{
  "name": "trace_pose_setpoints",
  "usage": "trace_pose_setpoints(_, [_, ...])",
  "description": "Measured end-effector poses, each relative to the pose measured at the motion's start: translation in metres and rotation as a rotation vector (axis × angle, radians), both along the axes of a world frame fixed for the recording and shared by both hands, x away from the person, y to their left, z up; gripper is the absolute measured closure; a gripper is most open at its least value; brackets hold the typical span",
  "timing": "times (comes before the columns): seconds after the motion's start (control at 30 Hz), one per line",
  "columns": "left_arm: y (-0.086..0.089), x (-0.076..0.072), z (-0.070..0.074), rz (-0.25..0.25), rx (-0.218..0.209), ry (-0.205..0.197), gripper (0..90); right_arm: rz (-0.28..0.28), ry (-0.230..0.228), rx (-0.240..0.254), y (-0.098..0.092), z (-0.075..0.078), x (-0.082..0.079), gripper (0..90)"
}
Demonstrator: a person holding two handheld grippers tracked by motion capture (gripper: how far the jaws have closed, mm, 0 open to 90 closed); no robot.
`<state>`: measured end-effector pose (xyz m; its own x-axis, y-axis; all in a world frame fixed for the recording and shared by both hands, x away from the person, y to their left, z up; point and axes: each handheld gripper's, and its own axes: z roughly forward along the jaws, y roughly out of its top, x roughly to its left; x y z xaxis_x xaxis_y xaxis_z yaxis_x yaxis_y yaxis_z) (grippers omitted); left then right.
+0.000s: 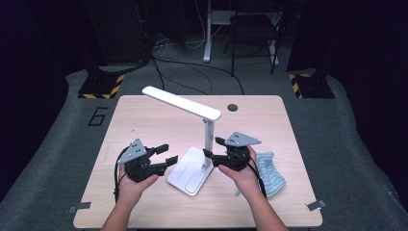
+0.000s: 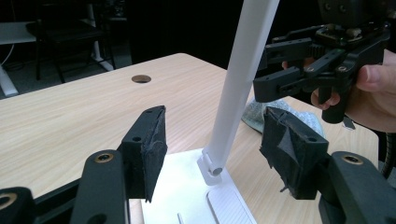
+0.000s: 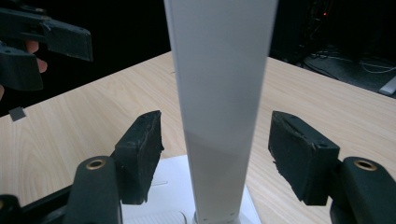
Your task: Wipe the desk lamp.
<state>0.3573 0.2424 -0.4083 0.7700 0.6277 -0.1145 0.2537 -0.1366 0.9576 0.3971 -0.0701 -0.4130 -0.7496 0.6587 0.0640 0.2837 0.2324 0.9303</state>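
- A light wooden rectangular table [image 1: 144, 120] with a round dark hole near its far edge carried the things.
- A white desk lamp [image 1: 192, 173] stood centrally.
- A crumpled pale-green striped cloth [image 1: 270, 173] lay right.

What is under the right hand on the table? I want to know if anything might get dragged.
A pale blue-green cloth lies beside and partly under the right hand. The part of the cloth beneath the hand and wrist is covered, so its full extent cannot be seen.
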Motion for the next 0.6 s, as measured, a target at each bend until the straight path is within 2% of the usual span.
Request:
trace_pose_setpoints(0.17, [0.005, -0.001, 0.001, 0.013, -0.026, 0.006, 40.2, 0.018, 0.002, -0.017, 0.011, -0.003, 0.005, 34.0])
trace_pose_setpoints(0.4, [0.01, -0.002, 0.002, 0.029, -0.026, 0.0, 40.2, 0.042, 0.018, -0.017, 0.016, -0.006, 0.012, 33.7])
trace_pose_setpoints(0.6, [0.014, -0.003, 0.002, 0.042, -0.03, -0.003, 40.2, 0.05, 0.017, -0.034, 0.017, -0.006, 0.009, 32.7])
